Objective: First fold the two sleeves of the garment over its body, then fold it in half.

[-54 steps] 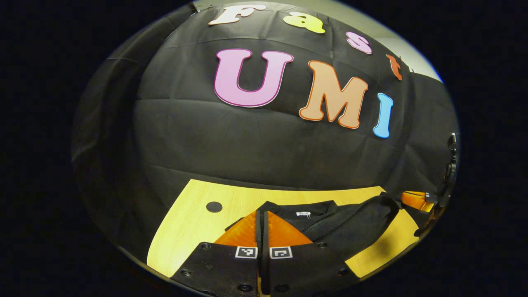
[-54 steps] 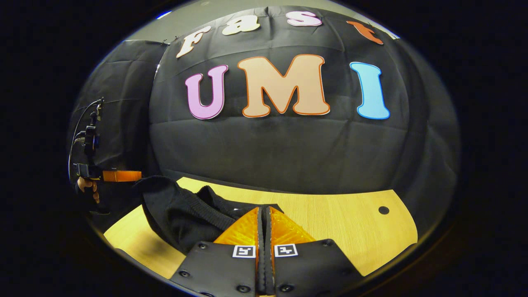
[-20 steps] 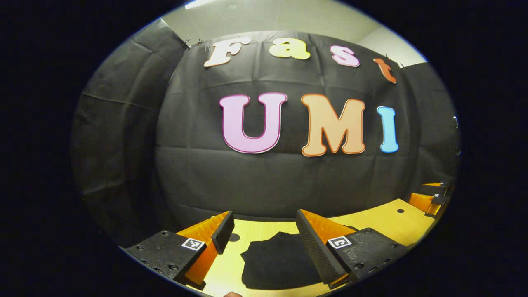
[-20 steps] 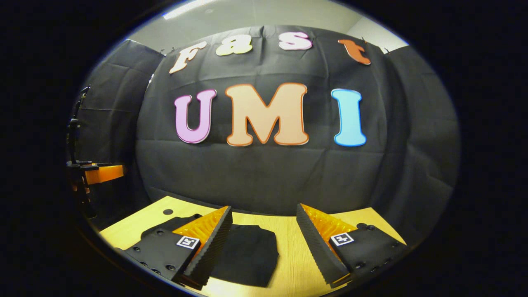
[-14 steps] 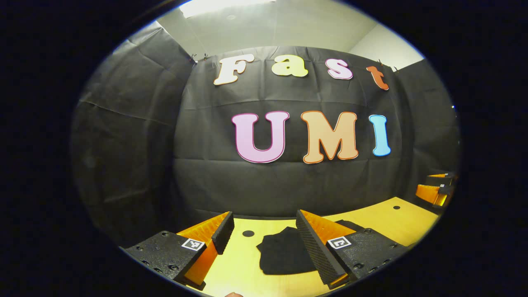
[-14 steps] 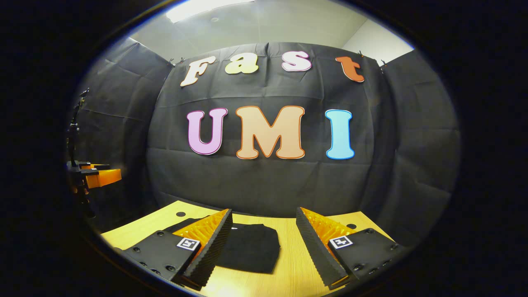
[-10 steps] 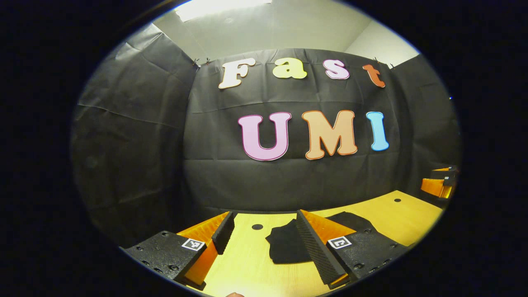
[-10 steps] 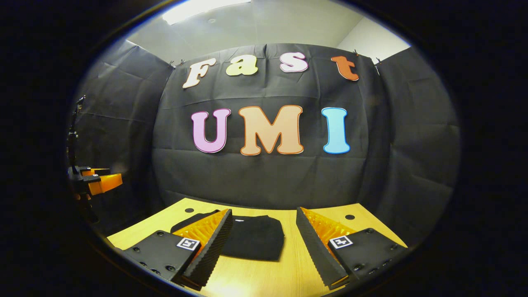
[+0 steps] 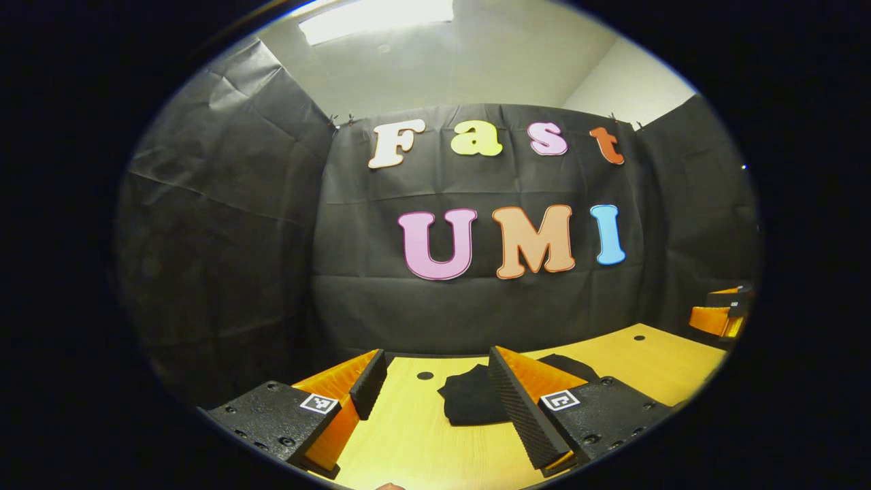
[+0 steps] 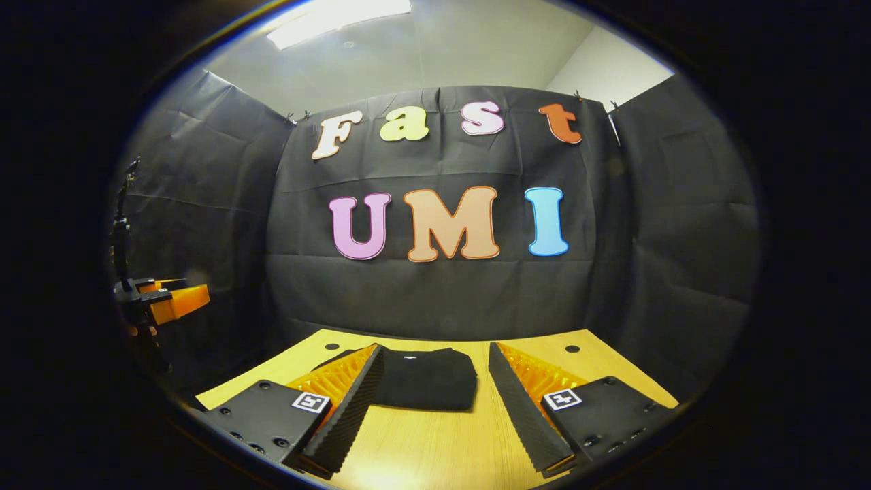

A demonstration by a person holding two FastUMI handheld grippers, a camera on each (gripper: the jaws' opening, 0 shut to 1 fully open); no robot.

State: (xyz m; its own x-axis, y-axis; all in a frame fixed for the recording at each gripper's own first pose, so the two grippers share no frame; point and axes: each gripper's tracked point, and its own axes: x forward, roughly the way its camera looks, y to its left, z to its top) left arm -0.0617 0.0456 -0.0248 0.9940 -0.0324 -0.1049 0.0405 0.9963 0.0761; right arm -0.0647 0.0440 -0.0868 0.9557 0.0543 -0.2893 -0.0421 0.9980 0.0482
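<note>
Since the garment [image 10: 425, 378] lies as a compact dark bundle on the wooden table [image 10: 435, 449], toward the far edge near the booth's cloth wall, the folding looks done or nearly so, though I cannot make out the sleeves inside the stack. The right gripper [image 10: 435, 395] hangs above the near part of the table with its fingers spread wide and nothing between them; the bundle sits well beyond its tips. The left gripper [image 9: 432, 381] is likewise spread apart and empty, with the garment [image 9: 476, 401] ahead of it and partly hidden behind one finger. In the right gripper view the left gripper [image 10: 170, 299] appears far off at the side, clear of the cloth. By its look the cloth is a soft, fairly thick knit: light, limp, not fragile, and likely to slump or unfold if lifted by a single layer. If it needs tidying, I would pinch through all layers at a corner or along the folded edge, one tool at each end, and slide it instead of lifting it. A small pale tag [image 10: 412, 355] shows at the far edge of the bundle, too small to read. No other brand or print can be seen on the garment.
</note>
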